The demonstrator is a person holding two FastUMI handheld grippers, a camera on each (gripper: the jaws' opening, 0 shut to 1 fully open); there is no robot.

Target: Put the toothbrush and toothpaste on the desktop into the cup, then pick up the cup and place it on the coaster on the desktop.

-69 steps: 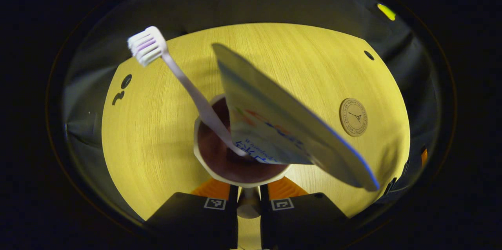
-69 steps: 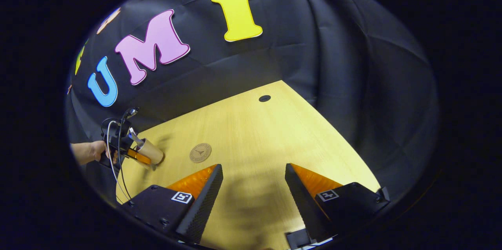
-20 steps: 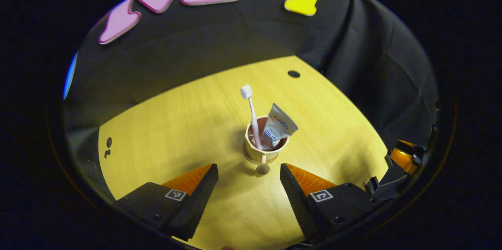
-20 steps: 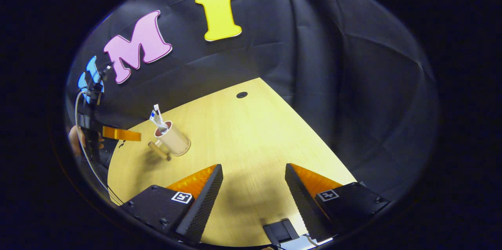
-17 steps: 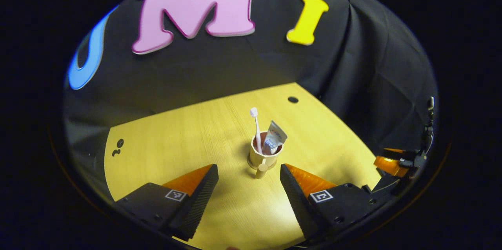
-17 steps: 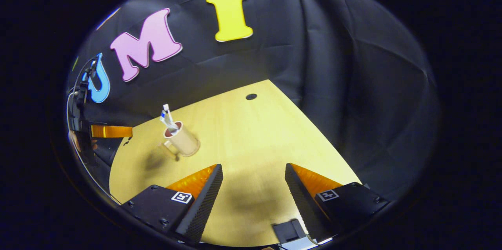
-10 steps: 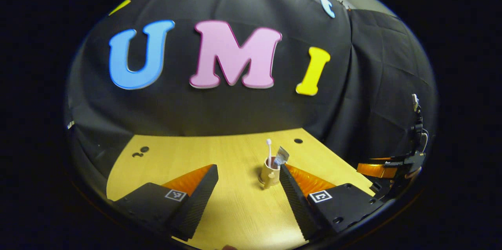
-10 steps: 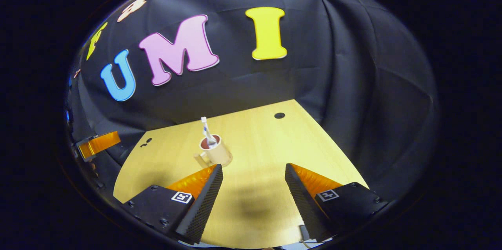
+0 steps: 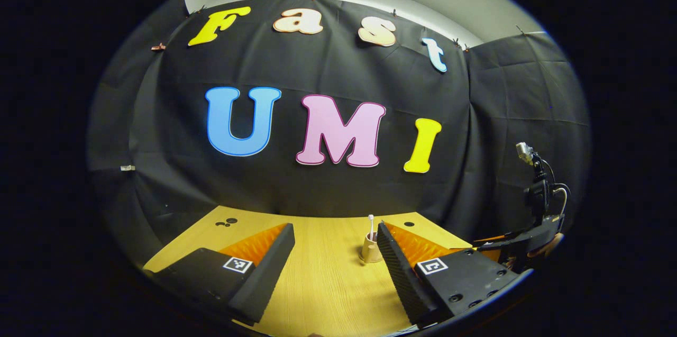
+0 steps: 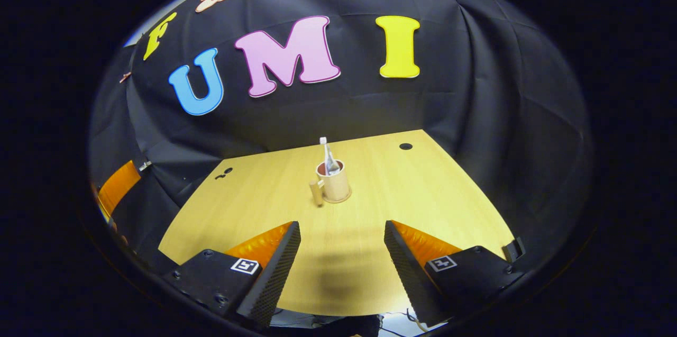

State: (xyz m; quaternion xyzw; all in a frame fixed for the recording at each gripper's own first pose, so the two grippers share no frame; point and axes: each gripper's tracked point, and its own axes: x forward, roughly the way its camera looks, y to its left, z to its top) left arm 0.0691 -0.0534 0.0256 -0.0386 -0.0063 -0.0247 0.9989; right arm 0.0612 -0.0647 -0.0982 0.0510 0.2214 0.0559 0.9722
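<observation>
The left hand-held gripper [image 9: 333,252] is spread wide and holds nothing, raised over the near part of the surface [image 9: 317,294] and looking almost level toward the booth wall. The right hand-held gripper [image 10: 342,252] is likewise spread and empty, poised above the near edge of the surface. Beyond both stands the cup [image 10: 333,184], upright near the middle of the surface with its handle [image 10: 316,192] turned toward the near left in the right gripper view. The toothbrush [image 10: 323,145] stands in the cup, bristle end up, and the toothpaste [image 10: 333,166] sits beside it inside the rim. In the left gripper view the cup [image 9: 370,250] lies just ahead of the right-hand finger, partly hidden behind it, and well apart from the fingertips. Loading of the cup is judged complete. The coaster cannot be made out; it is presumably beneath the cup, so placement appears done, though this cannot be confirmed. Neither tool touches the cup. Nothing further appears outstanding beyond withdrawal.
</observation>
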